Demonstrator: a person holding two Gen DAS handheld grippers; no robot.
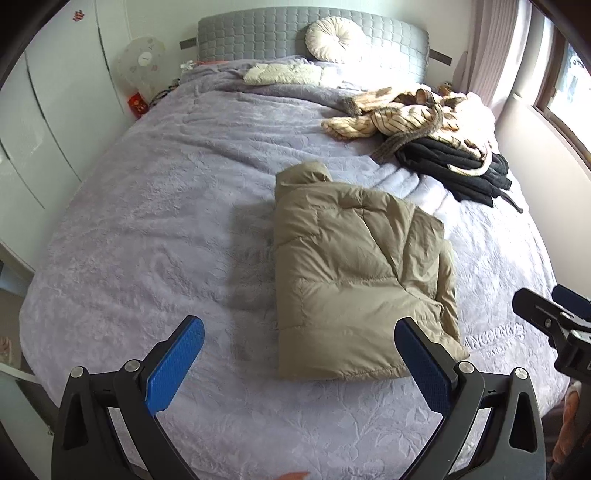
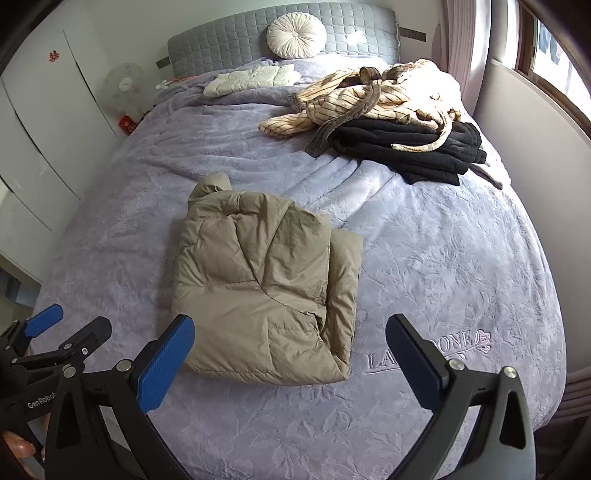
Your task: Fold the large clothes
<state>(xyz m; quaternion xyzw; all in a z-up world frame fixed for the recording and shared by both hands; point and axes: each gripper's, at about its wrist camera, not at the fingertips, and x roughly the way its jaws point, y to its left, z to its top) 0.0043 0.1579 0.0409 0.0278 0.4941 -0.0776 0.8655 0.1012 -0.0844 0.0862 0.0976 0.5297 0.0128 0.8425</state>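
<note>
A tan puffer jacket [image 1: 351, 266] [image 2: 266, 288] lies folded into a compact rectangle on the lilac bedspread [image 1: 147, 229] [image 2: 443, 258], its hood end toward the headboard. My left gripper [image 1: 299, 343] hangs open above the bed, near the jacket's close edge, with nothing between its blue pads. My right gripper [image 2: 290, 339] is open too, above the jacket's near right corner, gripping nothing. In the left wrist view the right gripper [image 1: 554, 317] shows at the right edge; in the right wrist view the left gripper [image 2: 48, 332] shows at the left edge.
A heap of clothes sits at the far right of the bed: a striped beige garment [image 1: 406, 114] [image 2: 362, 99] over a black one [image 1: 454, 166] [image 2: 406, 147]. A folded cream garment [image 1: 280, 74] [image 2: 251, 79] and a round cushion [image 1: 334, 38] [image 2: 295, 35] lie by the grey headboard. White wardrobes [image 1: 44, 129] stand left.
</note>
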